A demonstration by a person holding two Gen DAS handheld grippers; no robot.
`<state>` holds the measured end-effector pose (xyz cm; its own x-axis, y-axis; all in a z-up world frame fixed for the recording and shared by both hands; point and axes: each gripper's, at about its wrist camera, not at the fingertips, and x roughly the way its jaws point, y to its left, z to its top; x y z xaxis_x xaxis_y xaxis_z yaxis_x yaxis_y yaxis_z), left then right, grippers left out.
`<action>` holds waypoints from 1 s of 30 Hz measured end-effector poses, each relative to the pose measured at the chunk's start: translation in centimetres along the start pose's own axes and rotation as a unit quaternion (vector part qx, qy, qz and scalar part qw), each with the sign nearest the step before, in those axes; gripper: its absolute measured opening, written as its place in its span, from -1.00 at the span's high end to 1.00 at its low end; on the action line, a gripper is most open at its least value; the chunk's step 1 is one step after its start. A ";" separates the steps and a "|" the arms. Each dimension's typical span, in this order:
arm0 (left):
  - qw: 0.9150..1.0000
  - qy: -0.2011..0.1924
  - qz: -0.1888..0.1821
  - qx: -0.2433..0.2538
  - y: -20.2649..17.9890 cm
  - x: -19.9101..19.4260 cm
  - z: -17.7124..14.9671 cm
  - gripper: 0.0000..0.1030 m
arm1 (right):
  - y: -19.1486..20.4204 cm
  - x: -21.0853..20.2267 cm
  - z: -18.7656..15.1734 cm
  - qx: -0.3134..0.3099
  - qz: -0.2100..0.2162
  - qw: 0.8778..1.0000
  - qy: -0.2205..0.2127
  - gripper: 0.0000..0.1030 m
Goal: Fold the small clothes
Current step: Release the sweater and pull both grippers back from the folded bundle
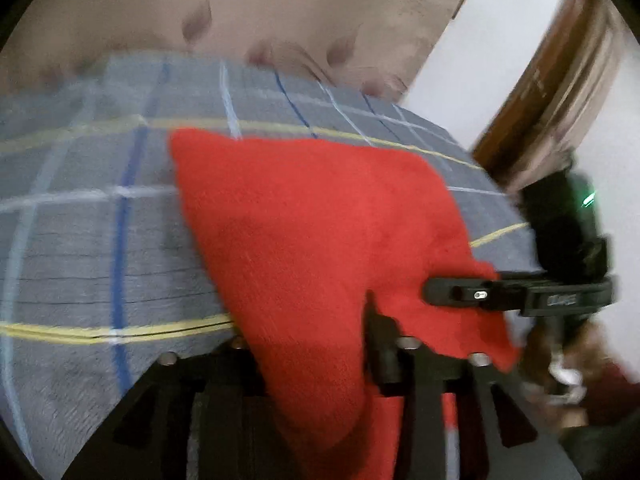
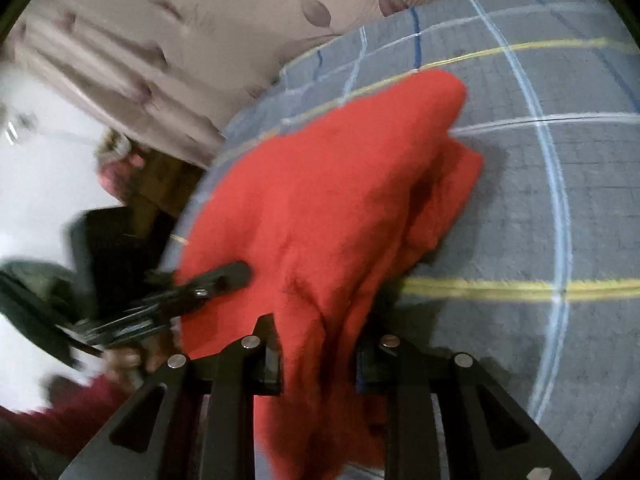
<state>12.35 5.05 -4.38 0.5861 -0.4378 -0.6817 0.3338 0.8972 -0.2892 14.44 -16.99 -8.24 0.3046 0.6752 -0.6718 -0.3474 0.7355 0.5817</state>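
Your left gripper (image 1: pixel 316 356) and right gripper (image 2: pixel 316 352) each pinch the red garment (image 1: pixel 304 220). It hangs part-lifted off the plaid bed (image 1: pixel 80 240); folding looks barely begun.

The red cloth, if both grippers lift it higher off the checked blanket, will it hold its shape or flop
Likely floppy: the red cloth sags in folds between the right gripper and the left gripper. Probably light, since it drapes from pinched edges. Its fuzzy surface suggests it won't slide easily on the checked blanket.

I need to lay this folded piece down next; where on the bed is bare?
Bare plaid blanket lies left of the red cloth. Crowded at the near edge, where the left gripper and right gripper pinch it.
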 end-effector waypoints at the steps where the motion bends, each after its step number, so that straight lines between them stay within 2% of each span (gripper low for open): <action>1: 0.999 -0.022 0.023 0.008 -0.4 -0.3 -0.5 -0.04 | 0.0 -0.6 -0.4 -0.003 -0.014 1.000 -0.012 0.33; 3: 0.994 -0.071 0.082 0.027 -1.5 -1.3 -1.2 -0.32 | 1.2 -2.7 -1.5 -0.033 -0.070 0.995 -0.064 0.22; 4: 0.987 -0.100 0.119 0.035 -2.1 -2.0 -1.3 -0.60 | 2.0 -3.9 -1.9 -0.058 -0.097 0.989 -0.097 0.18; 5: 0.979 -0.130 0.153 0.040 -2.6 -2.9 -1.5 -0.83 | 3.0 -5.2 -2.7 -0.085 -0.128 0.979 -0.131 0.04; 6: 0.973 -0.156 0.167 0.044 -3.0 -3.6 -1.5 -0.88 | 4.0 -6.4 -3.6 -0.106 -0.153 0.969 -0.161 -0.08; 7: 0.969 -0.178 0.167 0.047 -3.3 -4.4 -1.5 -0.92 | 4.6 -7.3 -4.2 -0.116 -0.161 0.963 -0.180 -0.33; 8: 0.966 -0.197 0.161 0.050 -3.6 -5.2 -1.4 -0.97 | 4.9 -8.0 -4.6 -0.120 -0.163 0.960 -0.193 -0.42; 10: 0.961 -0.225 0.153 0.051 -4.2 -6.6 -1.1 -1.00 | 5.8 -9.3 -5.5 -0.121 -0.161 0.954 -0.221 -0.49; 14: 0.956 -0.245 0.160 0.038 -4.7 -8.5 -0.8 -1.00 | 6.7 -11.0 -6.5 -0.117 -0.150 0.949 -0.251 -0.62; 16: 0.958 -0.241 0.153 0.031 -5.0 -9.0 -0.5 -1.00 | 7.3 -11.2 -6.6 -0.120 -0.148 0.949 -0.252 -0.66; 21: 0.956 -0.244 0.157 0.035 -5.8 -10.4 -0.7 -1.00 | 8.5 -11.8 -8.0 -0.129 -0.144 0.947 -0.257 -0.70; 30: 0.945 -0.272 0.180 0.037 -6.9 -11.9 -1.5 -1.00 | 9.5 -12.1 -9.6 -0.126 -0.138 0.949 -0.253 -0.77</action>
<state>2.00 4.15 4.74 0.9575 -0.0872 -0.2750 0.0783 0.9960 -0.0433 -1.02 -18.74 1.02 0.7798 0.4466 -0.4388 -0.3745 0.8943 0.2448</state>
